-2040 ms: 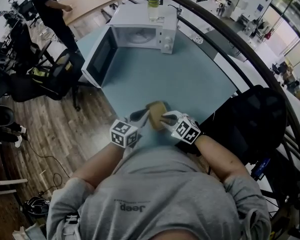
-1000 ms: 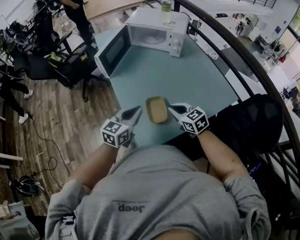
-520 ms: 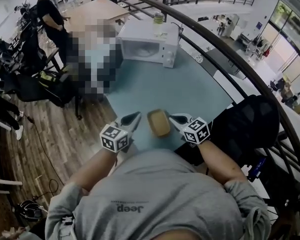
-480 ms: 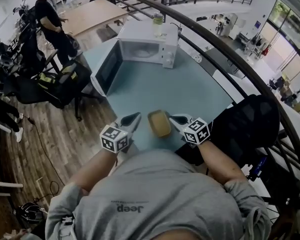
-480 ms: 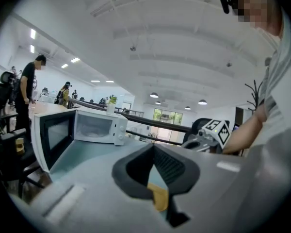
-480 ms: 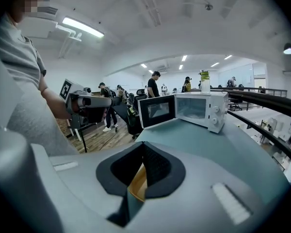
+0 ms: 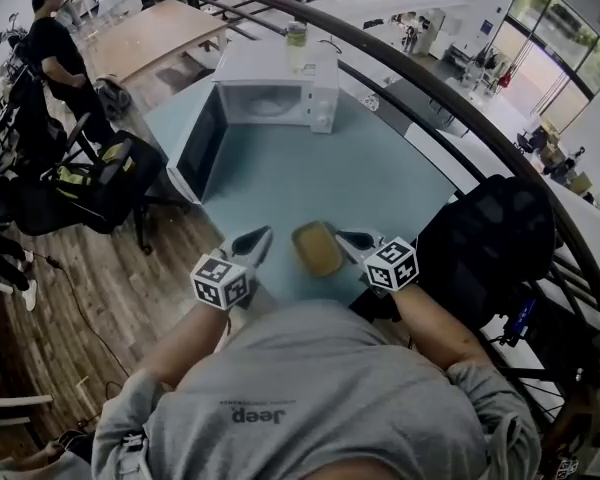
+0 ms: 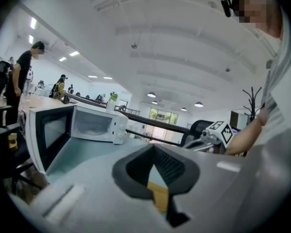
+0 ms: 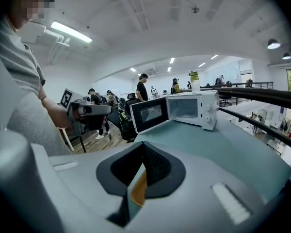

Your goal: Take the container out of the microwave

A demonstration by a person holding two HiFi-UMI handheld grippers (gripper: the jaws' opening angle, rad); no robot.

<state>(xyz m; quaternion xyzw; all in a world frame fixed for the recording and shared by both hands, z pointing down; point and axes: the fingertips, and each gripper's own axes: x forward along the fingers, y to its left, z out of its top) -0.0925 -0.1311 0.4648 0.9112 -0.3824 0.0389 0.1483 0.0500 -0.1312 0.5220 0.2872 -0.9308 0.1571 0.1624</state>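
The tan rectangular container point(image 7: 317, 248) rests on the teal table point(image 7: 310, 178) near its front edge, outside the microwave. My left gripper point(image 7: 256, 238) lies just left of it and my right gripper point(image 7: 352, 238) just right of it, neither touching it. Both are shut with nothing held. In the left gripper view the shut jaws point(image 8: 153, 148) show a sliver of the container point(image 8: 160, 194) below them. The right gripper view shows the same: shut jaws point(image 9: 143, 145) over a strip of the container point(image 9: 140, 184). The white microwave point(image 7: 270, 93) stands at the table's far end, its door point(image 7: 202, 143) swung open to the left and its cavity empty.
A jar point(image 7: 296, 46) stands on top of the microwave. A curved dark railing point(image 7: 450, 118) runs along the table's right side, with a black chair point(image 7: 490, 238) beside me. Left of the table are a wooden floor, office chairs point(image 7: 90, 183) and a standing person point(image 7: 55, 58).
Two seconds ago both grippers were against the container's sides. They have since let go and drawn apart, the left one moving further left. The container has stayed on the table.
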